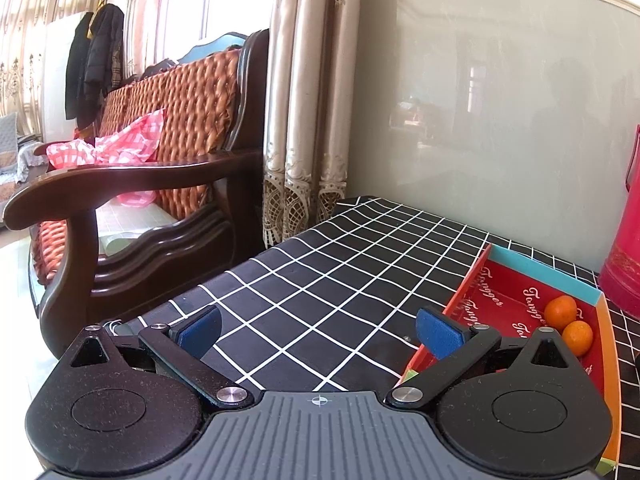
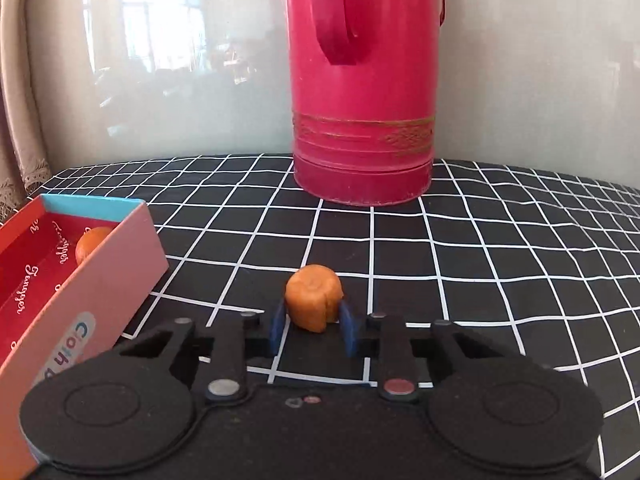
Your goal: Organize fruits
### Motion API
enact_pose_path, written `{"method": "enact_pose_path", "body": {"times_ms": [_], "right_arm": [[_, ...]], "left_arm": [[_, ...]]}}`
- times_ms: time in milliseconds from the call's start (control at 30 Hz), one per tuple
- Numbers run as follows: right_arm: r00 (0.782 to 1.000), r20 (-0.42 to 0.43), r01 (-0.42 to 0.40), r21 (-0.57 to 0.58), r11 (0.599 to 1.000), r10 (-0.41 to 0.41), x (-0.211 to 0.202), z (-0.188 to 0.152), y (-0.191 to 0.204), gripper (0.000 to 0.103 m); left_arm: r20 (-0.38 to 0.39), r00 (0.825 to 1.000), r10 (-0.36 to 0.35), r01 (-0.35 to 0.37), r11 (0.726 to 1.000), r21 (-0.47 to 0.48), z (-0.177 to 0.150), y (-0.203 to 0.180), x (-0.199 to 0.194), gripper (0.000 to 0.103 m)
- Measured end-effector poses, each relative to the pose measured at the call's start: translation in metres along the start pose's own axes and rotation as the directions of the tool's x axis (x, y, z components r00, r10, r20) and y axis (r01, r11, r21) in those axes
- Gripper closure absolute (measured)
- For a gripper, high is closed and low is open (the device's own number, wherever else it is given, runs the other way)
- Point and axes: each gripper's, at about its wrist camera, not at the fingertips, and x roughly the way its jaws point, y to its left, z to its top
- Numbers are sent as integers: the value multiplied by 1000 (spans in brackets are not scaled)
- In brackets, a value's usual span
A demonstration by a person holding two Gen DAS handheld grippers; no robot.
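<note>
**Right gripper clamps a tangerine beside the box**

Left wrist view: the left gripper [image 1: 318,330] hovers over the checked tabletop [image 1: 340,264], its blue fingers [image 1: 438,330] spread wide with nothing between them. Two tangerines [image 1: 568,322] lie touching in the red box [image 1: 500,296].

Right wrist view: the right gripper [image 2: 314,320] has its fingers [image 2: 349,326] clenched on a squashed tangerine [image 2: 314,298], just right of the box [image 2: 120,276]. A red thermos [image 2: 362,80] stands behind.

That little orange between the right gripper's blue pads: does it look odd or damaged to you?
Yes. The orange pinched in the right gripper looks squashed: flat on top, blocky, with a crease down its right side. The two oranges in the red box are round and smooth.
</note>
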Motion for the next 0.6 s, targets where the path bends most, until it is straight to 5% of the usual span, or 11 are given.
{"method": "enact_pose_path", "body": {"times_ms": [67,100,233,267,300,367,600], "right_arm": [[999,21,-31,-1,1000,31,-12,2,2,91],[998,38,-50,-13,999,50,-21,3,6,101],[990,94,-96,-73,993,103,-45,7,27,103],[990,88,-101,-85,991,108,-45,7,31,101],[991,80,-104,-87,991,111,-44,7,32,74],[991,89,-97,-79,992,104,-42,4,30,55],[993,10,-121,-65,991,122,-17,1,25,60]], "left_arm": [[-3,1000,5,-5,1000,-9,0,2,0,1],[-3,1000,8,-8,1000,-12,0,3,0,1],[-3,1000,18,-18,1000,-16,0,5,0,1],[-4,1000,19,-19,1000,-14,-1,6,0,1],[-4,1000,22,-23,1000,-12,-1,6,-1,1],[-2,1000,27,-27,1000,-9,-2,6,-2,1],[-9,1000,10,-10,1000,0,-1,2,0,1]]}}
